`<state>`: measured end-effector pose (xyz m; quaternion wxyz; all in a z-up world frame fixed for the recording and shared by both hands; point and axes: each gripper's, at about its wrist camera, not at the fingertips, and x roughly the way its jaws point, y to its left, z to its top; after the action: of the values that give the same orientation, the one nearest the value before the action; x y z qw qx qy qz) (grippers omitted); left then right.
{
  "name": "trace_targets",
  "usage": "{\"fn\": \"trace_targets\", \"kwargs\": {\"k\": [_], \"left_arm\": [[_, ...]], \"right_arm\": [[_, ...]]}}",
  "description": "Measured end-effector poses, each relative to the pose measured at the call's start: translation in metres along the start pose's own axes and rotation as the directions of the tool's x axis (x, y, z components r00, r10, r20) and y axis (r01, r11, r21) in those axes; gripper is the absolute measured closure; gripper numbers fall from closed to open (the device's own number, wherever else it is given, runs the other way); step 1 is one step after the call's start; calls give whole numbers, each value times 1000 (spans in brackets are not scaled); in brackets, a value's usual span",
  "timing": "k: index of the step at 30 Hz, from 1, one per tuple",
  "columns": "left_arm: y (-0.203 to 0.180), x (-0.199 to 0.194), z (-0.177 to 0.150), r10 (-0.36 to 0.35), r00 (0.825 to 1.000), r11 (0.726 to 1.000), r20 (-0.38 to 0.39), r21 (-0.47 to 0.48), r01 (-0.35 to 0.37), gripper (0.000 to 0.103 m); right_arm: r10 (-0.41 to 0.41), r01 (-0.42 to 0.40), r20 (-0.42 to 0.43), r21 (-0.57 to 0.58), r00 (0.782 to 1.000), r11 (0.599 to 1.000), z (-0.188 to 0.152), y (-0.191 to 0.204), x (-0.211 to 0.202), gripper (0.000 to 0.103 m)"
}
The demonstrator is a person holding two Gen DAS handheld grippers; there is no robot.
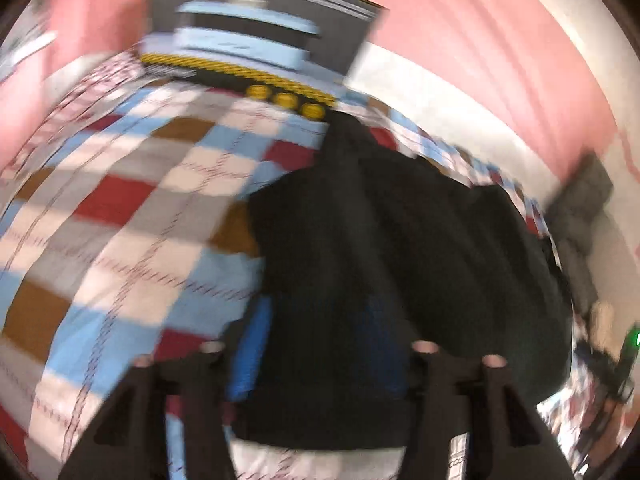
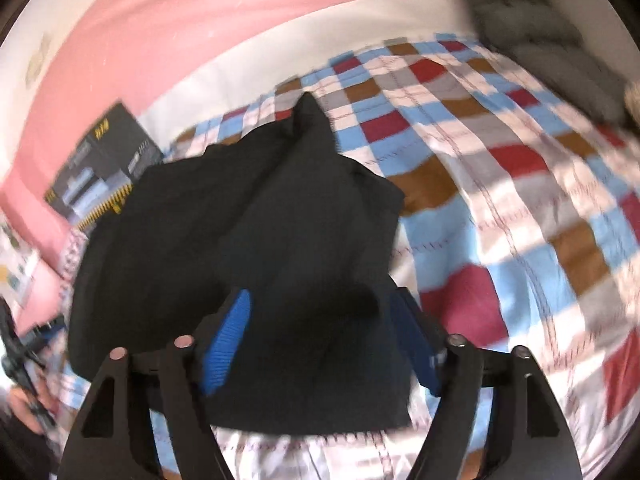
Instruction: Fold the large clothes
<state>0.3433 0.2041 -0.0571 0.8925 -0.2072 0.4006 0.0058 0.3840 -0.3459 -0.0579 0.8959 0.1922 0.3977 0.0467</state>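
A large black garment [image 1: 400, 240] lies bunched in loose folds on a checkered quilt [image 1: 140, 220]. In the left wrist view my left gripper [image 1: 320, 320] stands open over the garment's near edge, its blue pads [image 1: 256, 344] apart with black cloth lying between them. In the right wrist view the same garment [image 2: 240, 220] rises to a peak at the far side. My right gripper [image 2: 320, 300] is open too, blue pads [image 2: 230, 340] spread on either side of a fold. Both views are blurred.
The quilt [image 2: 500, 200] covers a bed against a pink wall [image 2: 180, 20]. A dark printed box [image 1: 248, 40] stands at the bed's far side, also in the right wrist view [image 2: 96, 168]. A grey knitted cushion [image 2: 540, 20] lies at the far right.
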Motion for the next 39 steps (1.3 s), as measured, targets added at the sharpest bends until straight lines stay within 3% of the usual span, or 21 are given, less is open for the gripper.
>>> {"fn": "trace_targets", "kwargs": {"k": [4, 8, 10, 11, 14, 18, 19, 21, 23, 26, 29, 33, 39], "left_arm": [[46, 7, -22, -9, 997, 987, -78, -160, -3, 33], [62, 26, -31, -148, 984, 950, -99, -291, 114, 24], [57, 40, -31, -248, 962, 922, -117, -331, 198, 22], [53, 49, -31, -272, 953, 915, -136, -343, 212, 15], [36, 61, -27, -249, 958, 932, -141, -305, 197, 6], [22, 70, -22, -203, 970, 947, -131, -278, 160, 4], [21, 71, -21, -192, 972, 950, -133, -275, 150, 5], [16, 67, -20, -170, 975, 960, -145, -249, 131, 18], [9, 58, -18, -149, 978, 972, -149, -206, 116, 45], [-5, 41, -6, -109, 982, 987, -153, -131, 89, 67], [-15, 16, -1, -97, 985, 992, -145, -92, 84, 70], [-16, -30, -9, -133, 983, 989, -123, -77, 124, 71], [6, -100, -84, -158, 973, 986, -168, -84, 146, 70]], "right_arm": [[42, -31, -60, 164, 997, 986, -26, -43, 4, 29], [211, -173, -77, 342, 974, 924, -42, -67, 22, 24], [274, -224, -74, 394, 959, 891, -42, -69, 34, 24], [299, -242, -76, 420, 951, 875, -41, -69, 41, 22], [355, -282, -60, 490, 933, 825, -37, -72, 59, 18], [353, -278, -56, 503, 934, 818, -30, -65, 70, 17], [349, -273, -60, 505, 935, 819, -28, -63, 71, 19], [335, -261, -70, 484, 940, 835, -26, -57, 69, 40], [319, -252, -73, 460, 945, 852, -23, -51, 61, 54], [301, -241, -81, 421, 950, 875, -15, -40, 46, 62], [293, -241, -69, 404, 954, 882, -10, -30, 26, 64], [308, -256, -77, 386, 948, 886, -22, -23, -12, 65], [319, -244, -126, 408, 939, 880, -100, -32, -75, 65]]}}
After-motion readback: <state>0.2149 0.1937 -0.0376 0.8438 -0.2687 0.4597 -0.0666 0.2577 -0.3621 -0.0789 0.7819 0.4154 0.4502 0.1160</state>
